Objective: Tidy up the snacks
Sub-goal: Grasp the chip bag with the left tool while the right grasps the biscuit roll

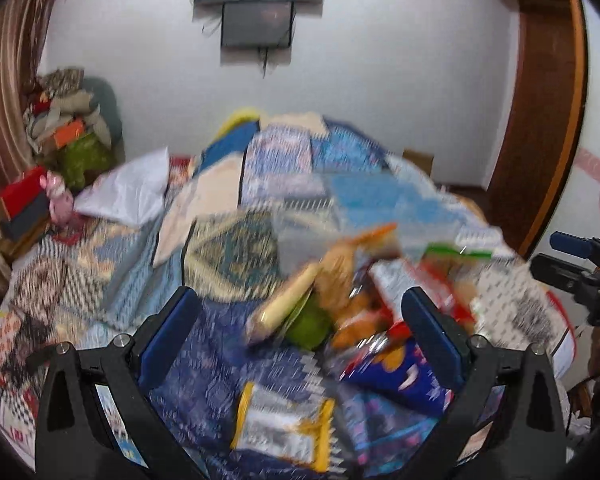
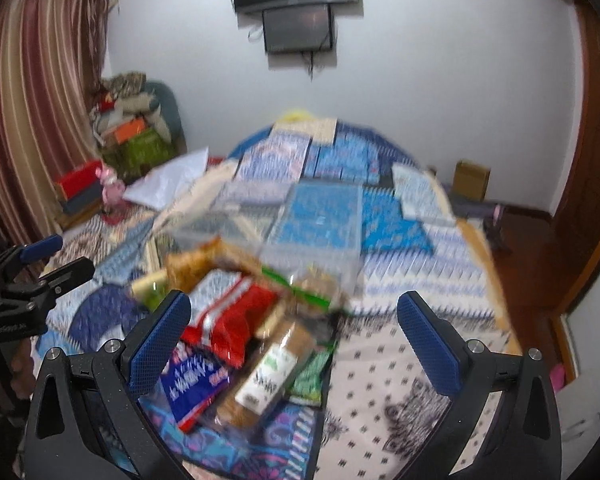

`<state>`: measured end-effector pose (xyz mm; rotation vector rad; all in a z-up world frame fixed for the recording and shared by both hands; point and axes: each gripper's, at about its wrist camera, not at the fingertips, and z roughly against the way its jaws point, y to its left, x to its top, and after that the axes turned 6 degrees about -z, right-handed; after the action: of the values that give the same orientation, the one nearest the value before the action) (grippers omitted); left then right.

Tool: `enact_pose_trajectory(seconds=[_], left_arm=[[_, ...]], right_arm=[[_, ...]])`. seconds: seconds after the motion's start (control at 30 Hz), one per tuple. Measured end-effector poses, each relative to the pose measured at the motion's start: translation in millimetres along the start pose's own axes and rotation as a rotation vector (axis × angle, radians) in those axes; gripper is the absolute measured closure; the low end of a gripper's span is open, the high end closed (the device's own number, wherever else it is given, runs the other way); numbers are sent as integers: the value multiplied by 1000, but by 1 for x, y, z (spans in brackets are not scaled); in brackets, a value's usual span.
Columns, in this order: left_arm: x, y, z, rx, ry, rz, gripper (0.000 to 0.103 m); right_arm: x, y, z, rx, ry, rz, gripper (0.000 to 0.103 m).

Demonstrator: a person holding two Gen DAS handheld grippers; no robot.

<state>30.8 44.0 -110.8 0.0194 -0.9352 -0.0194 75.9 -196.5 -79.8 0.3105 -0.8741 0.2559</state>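
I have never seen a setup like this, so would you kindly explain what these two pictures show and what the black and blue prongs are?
Each picture comes from a wide-angle camera mounted on a hand-held gripper, looking forward along its two blue-padded fingers. One view belongs to the left gripper, the other to the right gripper. A person carries one in each hand; no robot arm is involved. Both stand open and hold nothing. Below them a bed with a patchwork bedspread carries a pile of snack packets, among them a red packet and a yellow-edged packet. A clear plastic box sits behind the pile. Both pictures are blurred by motion.
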Motion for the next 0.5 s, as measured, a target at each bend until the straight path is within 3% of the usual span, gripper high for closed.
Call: enact_pose_trajectory(seconds=[0.13, 0.2, 0.3, 0.5], left_arm=[[-25, 12, -18, 10, 97, 35, 0], [-38, 17, -27, 7, 150, 42, 0], [-51, 23, -32, -2, 190, 57, 0], [-71, 34, -46, -78, 263, 151, 0]], right_arm=[[-14, -4, -16, 10, 84, -16, 2], [-20, -4, -25, 16, 128, -23, 11], [-26, -5, -37, 34, 176, -50, 13], [-36, -8, -52, 46, 237, -76, 24]])
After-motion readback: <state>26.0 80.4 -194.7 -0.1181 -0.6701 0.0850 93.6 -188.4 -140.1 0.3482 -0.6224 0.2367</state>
